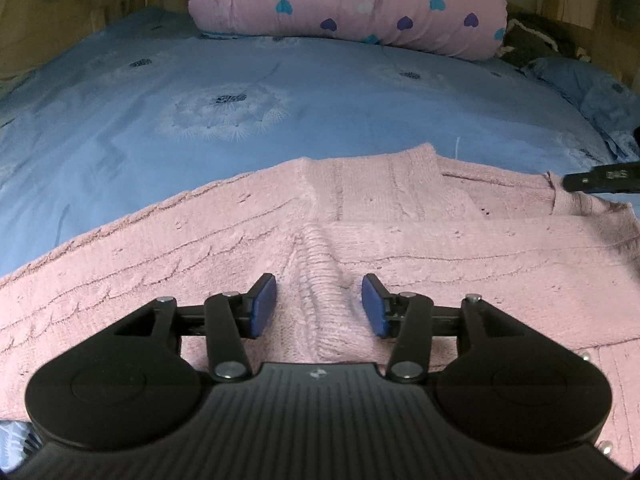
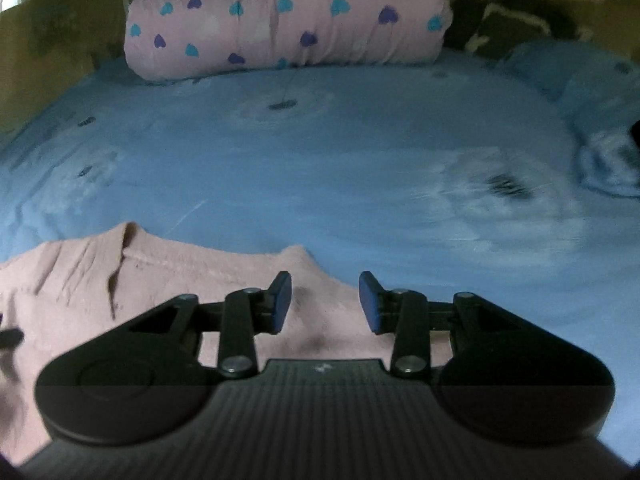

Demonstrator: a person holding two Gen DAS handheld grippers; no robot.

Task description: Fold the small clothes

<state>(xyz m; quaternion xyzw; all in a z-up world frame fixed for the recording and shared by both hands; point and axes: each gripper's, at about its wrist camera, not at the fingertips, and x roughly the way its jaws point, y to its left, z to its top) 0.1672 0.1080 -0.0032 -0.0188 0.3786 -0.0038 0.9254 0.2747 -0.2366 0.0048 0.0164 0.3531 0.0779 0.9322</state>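
Note:
A pink knitted cardigan (image 1: 200, 260) lies flat on the blue bedsheet (image 1: 280, 92), both sleeves folded across its front. My left gripper (image 1: 319, 306) is open just above it, its blue pads either side of a ribbed sleeve cuff (image 1: 316, 272). In the right wrist view the cardigan (image 2: 80, 280) fills the lower left. My right gripper (image 2: 325, 303) is open over the cardigan's right edge, holding nothing. The right gripper's tip (image 1: 600, 178) shows at the right edge of the left wrist view.
A rolled pink quilt with heart print (image 1: 348, 0) lies across the head of the bed. A blue pillow (image 1: 588, 88) and dark clothes (image 1: 532, 40) sit at the far right. Bare blue sheet stretches beyond the cardigan (image 2: 320, 160).

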